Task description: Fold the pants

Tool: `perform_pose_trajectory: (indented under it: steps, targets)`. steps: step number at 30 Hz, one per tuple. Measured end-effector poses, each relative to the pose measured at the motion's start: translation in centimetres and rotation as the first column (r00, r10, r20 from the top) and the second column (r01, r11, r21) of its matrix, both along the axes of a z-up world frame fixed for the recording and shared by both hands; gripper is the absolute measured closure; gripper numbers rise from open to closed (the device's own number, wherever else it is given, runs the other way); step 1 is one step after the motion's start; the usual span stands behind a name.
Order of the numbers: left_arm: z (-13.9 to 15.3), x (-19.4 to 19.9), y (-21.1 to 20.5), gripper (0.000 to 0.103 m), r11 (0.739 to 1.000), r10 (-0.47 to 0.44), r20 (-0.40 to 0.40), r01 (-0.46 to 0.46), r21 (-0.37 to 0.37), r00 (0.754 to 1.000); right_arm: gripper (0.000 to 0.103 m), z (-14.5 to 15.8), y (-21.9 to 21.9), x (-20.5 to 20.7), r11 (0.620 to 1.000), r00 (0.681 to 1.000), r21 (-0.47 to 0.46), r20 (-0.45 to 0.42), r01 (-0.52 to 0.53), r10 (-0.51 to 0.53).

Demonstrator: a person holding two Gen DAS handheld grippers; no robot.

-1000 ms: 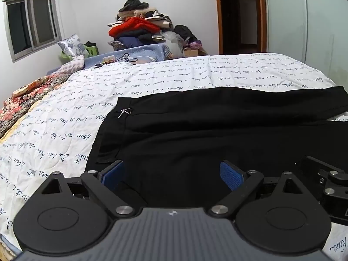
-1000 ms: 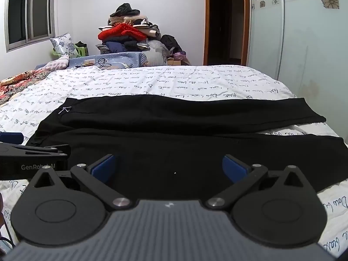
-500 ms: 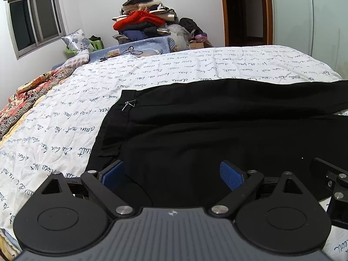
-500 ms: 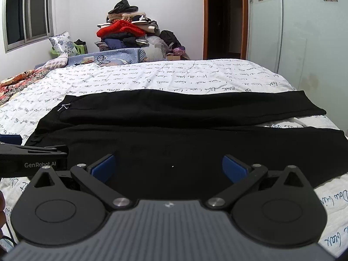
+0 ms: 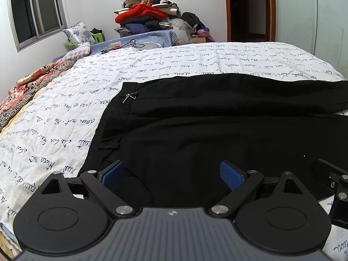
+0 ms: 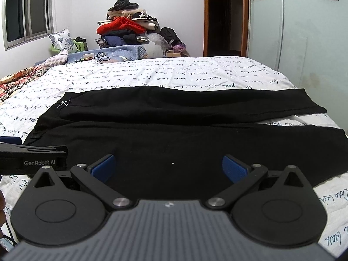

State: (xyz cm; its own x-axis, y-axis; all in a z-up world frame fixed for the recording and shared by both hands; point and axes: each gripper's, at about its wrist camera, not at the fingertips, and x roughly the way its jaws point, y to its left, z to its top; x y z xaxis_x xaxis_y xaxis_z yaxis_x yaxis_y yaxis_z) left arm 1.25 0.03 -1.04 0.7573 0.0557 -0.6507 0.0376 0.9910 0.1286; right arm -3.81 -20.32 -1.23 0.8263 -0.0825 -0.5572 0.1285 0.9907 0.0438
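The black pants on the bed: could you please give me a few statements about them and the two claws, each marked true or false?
1. The black pants lie spread flat on the bed cover. True.
2. The left claw is shut on the waistband. False: its jaws stand wide apart and hold nothing.
3. The right claw is open over the near leg. True.
4. The waistband end lies toward the right of both views. False: it lies to the left, leg ends to the right.
5. A clothes pile stands beyond the bed. True.
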Motion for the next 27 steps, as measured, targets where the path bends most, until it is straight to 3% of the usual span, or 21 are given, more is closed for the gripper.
perform_pose_trajectory:
  steps: [27]
  targets:
    - [-0.31,0.01,-0.33,0.008,1.000,0.006,-0.014,-0.005,0.024,1.000,0.000,-0.39,-0.14,-0.47,1.000,0.999,-0.005,0.017,-0.028,0.028]
